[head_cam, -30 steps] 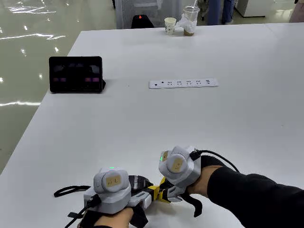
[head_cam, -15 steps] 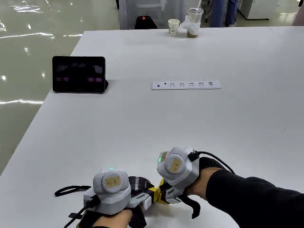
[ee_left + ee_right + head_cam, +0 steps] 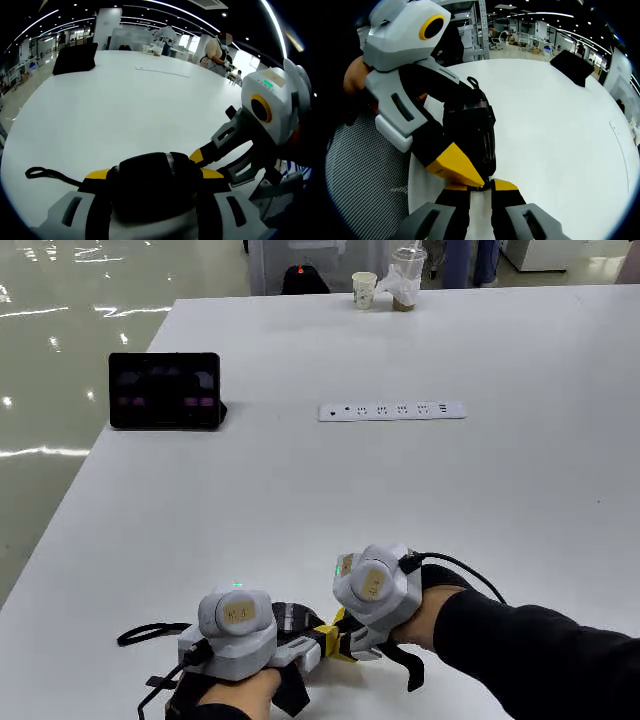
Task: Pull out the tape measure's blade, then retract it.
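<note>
Tape measure (image 3: 292, 620) at the near edge of the white table (image 3: 400, 490), between two grippers.
The left gripper (image 3: 155, 172) clamps its black case. The right gripper (image 3: 481, 186) has its jaws drawn close at the case's edge, probably pinching the blade tip.

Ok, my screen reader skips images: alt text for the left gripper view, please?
The left gripper clamps a black tape measure on a white table; the right gripper reaches in from the right toward it.
</note>
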